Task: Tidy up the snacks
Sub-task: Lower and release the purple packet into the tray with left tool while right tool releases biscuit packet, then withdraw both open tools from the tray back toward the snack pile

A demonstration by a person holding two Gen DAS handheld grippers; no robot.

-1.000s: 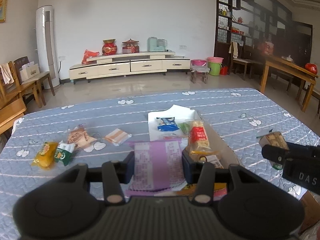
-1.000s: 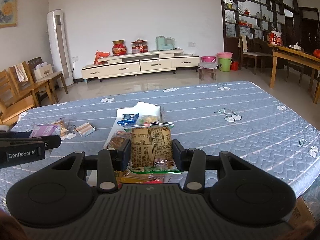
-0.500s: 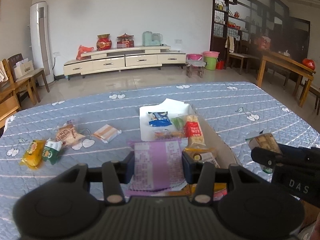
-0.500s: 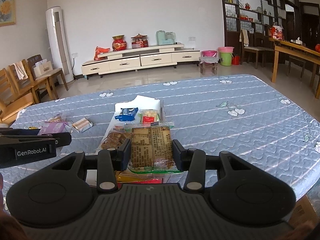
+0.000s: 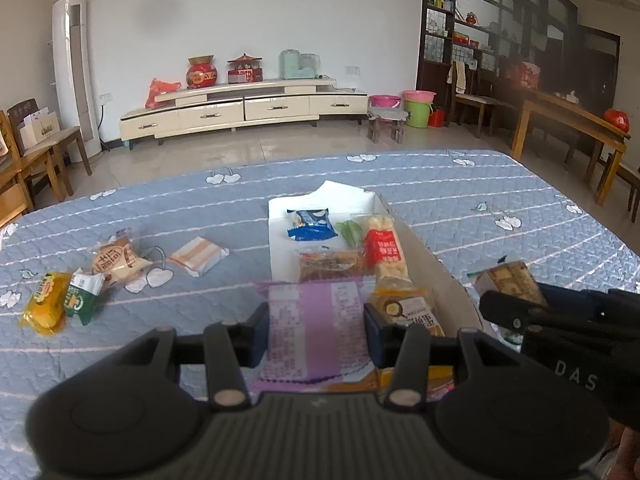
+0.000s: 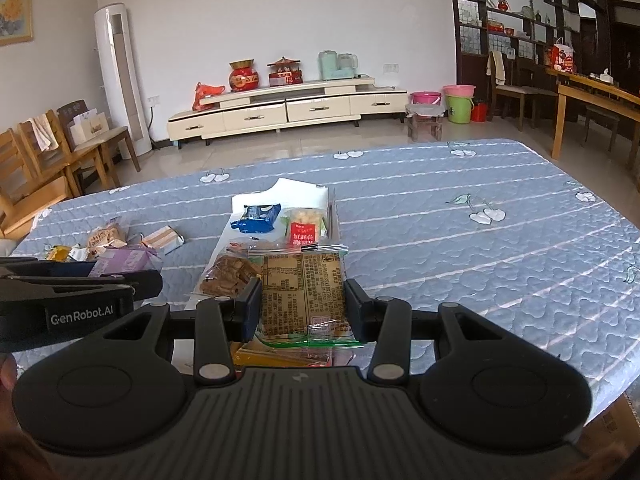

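My left gripper point(image 5: 316, 332) is shut on a purple snack packet point(image 5: 316, 332), held above the near end of a white tray point(image 5: 280, 240) on the blue quilted table. My right gripper point(image 6: 302, 304) is shut on a brown-and-green snack packet point(image 6: 302, 292), held over the same tray point(image 6: 240, 204). The tray holds a blue packet point(image 5: 311, 224), a red-labelled packet point(image 5: 382, 246), a brown biscuit packet point(image 5: 328, 264) and a yellow egg-print packet point(image 5: 408, 312). The right gripper shows at the right in the left wrist view point(image 5: 560, 316).
Loose snacks lie left of the tray: an orange-striped packet point(image 5: 198, 256), a round pastry packet point(image 5: 116, 262), a green-white packet point(image 5: 82, 298) and a yellow packet point(image 5: 44, 302). Chairs stand at the far left and a wooden table point(image 5: 568, 116) at the right.
Both grippers have pulled back and risen slightly with their packets still held. The tray and loose snacks have not moved.
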